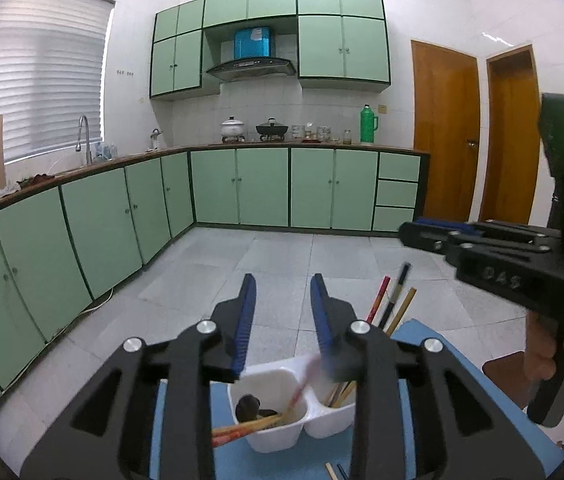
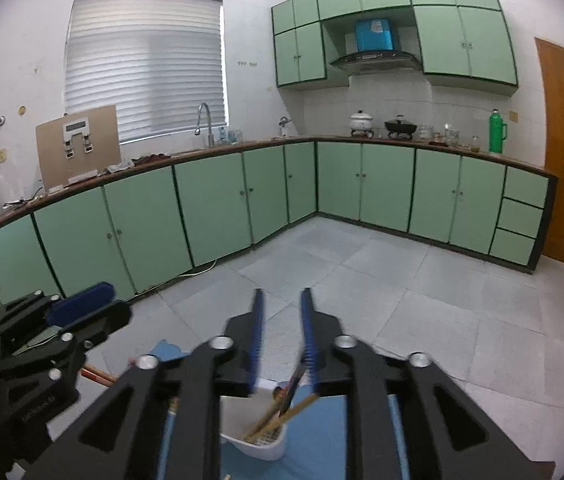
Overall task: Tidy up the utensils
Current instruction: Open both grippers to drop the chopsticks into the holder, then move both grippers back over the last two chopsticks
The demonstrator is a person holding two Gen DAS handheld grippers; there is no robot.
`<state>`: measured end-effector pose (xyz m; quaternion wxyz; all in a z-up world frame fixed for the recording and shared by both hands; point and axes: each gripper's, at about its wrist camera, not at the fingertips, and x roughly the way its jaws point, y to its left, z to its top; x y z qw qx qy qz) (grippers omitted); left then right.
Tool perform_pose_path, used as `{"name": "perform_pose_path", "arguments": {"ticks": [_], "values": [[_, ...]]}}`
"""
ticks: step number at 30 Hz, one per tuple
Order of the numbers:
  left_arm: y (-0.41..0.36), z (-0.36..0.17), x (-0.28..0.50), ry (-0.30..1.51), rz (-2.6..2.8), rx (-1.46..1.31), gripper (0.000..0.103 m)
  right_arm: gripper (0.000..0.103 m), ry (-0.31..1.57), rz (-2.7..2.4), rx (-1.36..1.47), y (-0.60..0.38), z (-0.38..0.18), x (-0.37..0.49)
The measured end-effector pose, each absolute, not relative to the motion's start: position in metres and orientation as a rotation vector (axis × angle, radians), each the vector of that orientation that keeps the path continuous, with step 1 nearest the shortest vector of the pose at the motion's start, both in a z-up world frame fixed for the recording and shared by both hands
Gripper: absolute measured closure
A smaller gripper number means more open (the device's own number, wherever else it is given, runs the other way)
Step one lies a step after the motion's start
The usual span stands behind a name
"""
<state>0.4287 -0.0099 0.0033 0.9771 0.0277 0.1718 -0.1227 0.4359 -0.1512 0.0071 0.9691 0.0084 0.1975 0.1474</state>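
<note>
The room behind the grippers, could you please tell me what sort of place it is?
Most likely a home kitchen: green cabinets under an L-shaped counter, a sink faucet by the window, and a range hood above pots on a stove.

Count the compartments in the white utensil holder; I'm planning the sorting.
2 in the white utensil holder. The left compartment holds a dark utensil and slanted chopsticks; the right compartment holds standing chopsticks. The left gripper may hide more.
</note>
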Motion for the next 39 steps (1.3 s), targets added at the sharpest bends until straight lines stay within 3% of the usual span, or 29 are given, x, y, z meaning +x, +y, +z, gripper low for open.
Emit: {"name": "perform_pose_path", "arguments": {"ticks": [3, 6, 15, 27, 39], "values": [[-0.006, 0.009, 0.415, 0.330, -0.233, 0.062, 0.057, 0.064, 0.385, 0.270, 0.022, -0.161, 0.010, 0.422], [-0.002, 0.014, 0.394, 0.315, -0.220, 0.061, 0.048, 0.043, 0.363, 0.221, 0.024, -0.174, 0.011, 0.401], [0.016, -0.019, 0.307, 0.342, -0.188, -0.006, 0.030, 0.008, 0.371, 0.144, 0.028, -0.192, -0.033, 0.308], [0.024, -0.136, 0.240, 0.567, -0.133, -0.015, 0.025, 0.006, 0.575, 0.139, 0.056, -0.173, -0.137, 0.228], [0.019, -0.183, 0.210, 0.625, -0.110, 0.061, 0.025, 0.006, 0.732, 0.133, 0.088, -0.158, -0.207, 0.196]]}}
